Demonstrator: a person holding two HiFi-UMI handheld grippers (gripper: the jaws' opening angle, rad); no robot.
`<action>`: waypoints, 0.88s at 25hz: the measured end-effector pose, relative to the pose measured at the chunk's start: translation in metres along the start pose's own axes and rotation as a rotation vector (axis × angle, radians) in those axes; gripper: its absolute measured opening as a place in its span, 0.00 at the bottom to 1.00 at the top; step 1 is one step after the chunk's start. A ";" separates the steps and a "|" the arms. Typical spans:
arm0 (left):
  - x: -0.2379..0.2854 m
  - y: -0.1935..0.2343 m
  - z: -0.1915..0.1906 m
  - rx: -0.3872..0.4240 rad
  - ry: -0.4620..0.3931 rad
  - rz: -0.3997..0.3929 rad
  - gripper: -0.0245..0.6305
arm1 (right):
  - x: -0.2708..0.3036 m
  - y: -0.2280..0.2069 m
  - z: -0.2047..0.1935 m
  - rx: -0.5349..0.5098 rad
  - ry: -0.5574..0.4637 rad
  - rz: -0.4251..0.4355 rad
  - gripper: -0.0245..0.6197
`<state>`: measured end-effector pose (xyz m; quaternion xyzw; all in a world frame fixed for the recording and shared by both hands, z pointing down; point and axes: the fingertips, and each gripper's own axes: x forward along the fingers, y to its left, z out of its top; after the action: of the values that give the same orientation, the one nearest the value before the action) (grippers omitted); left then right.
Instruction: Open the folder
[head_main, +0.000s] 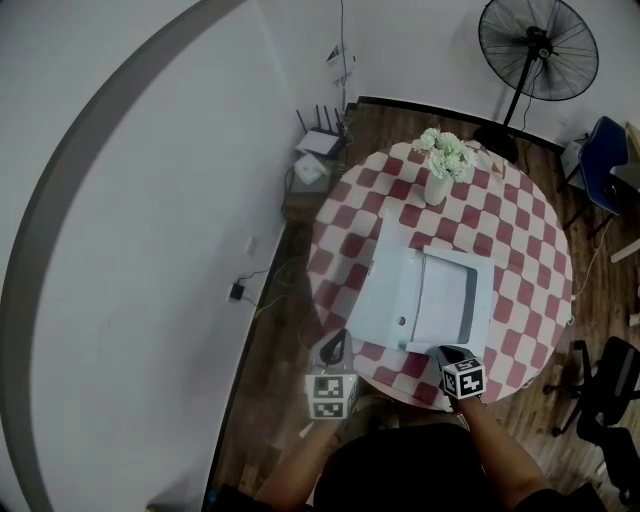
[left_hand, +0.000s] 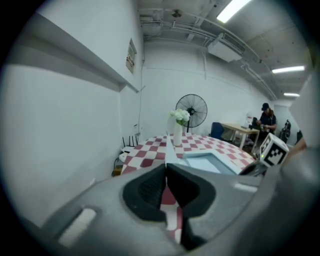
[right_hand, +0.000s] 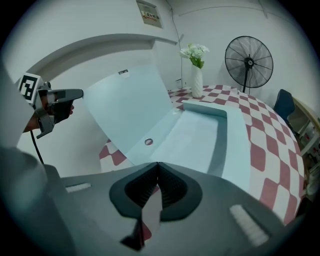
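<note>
Item: pale blue plastic folder | lay by the near edge of the round red-and-white checked table, cover tilted open | left gripper: I found its jaws closed, empty | right gripper: jaws closed, empty.

The left gripper and right gripper have grey moulded bodies. Black ribbed pads sit in rounded recesses. Each unit carries a white marker cube printed with black squares. A black cable hangs from the left unit. The person wears a dark top.
</note>
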<state>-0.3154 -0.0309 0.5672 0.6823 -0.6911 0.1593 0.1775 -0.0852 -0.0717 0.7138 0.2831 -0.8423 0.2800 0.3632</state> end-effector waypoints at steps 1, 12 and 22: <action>0.000 0.009 -0.006 -0.010 0.011 0.018 0.05 | 0.003 0.006 0.000 -0.007 0.005 0.004 0.04; 0.017 0.085 -0.084 -0.101 0.171 0.172 0.07 | 0.020 0.050 0.014 -0.049 -0.015 0.030 0.04; 0.053 0.126 -0.142 -0.143 0.304 0.227 0.09 | 0.040 0.058 0.011 0.016 -0.017 0.013 0.04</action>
<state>-0.4374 -0.0100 0.7201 0.5537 -0.7385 0.2297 0.3086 -0.1531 -0.0506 0.7229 0.2829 -0.8448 0.2868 0.3521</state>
